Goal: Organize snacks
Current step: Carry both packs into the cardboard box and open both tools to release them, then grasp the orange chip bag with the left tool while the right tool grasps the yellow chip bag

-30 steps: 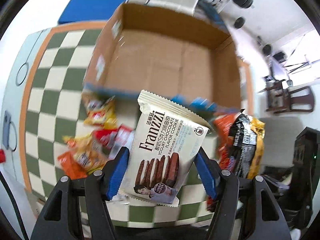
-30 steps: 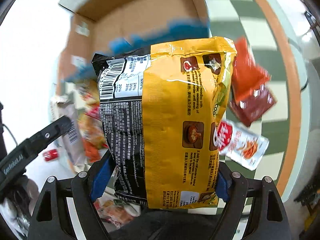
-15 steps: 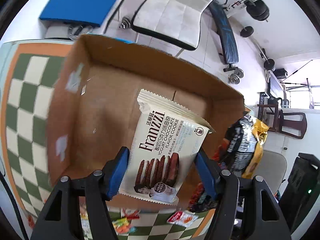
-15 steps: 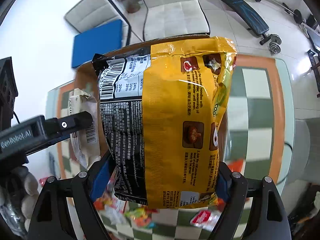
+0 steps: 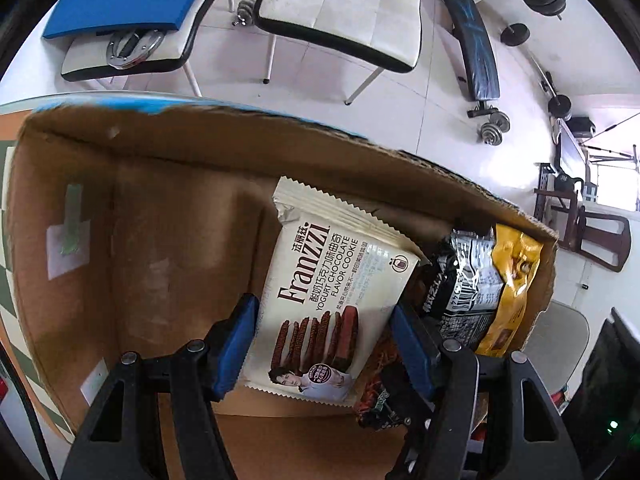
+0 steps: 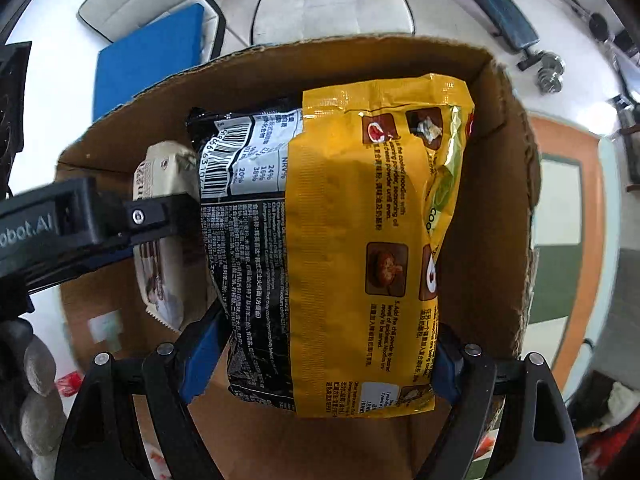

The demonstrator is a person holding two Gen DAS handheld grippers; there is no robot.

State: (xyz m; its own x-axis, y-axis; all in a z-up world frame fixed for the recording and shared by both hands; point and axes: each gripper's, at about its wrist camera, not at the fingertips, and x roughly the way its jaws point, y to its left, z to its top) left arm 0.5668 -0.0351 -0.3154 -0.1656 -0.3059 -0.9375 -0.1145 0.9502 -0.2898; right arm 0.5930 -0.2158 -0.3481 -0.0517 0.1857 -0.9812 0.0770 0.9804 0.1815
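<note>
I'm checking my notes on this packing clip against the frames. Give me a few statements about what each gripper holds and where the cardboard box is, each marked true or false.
1. The left gripper is shut on the cookie pack. True.
2. The right gripper is open. False: it is shut on the noodle bag.
3. Both packs are held over the inside of the box. True.
4. The noodle bag is red and white. False: it is yellow and black.
5. The cookie pack is to the left of the noodle bag. True.
6. The box stands on the floor. False: it is on the checkered table.
</note>
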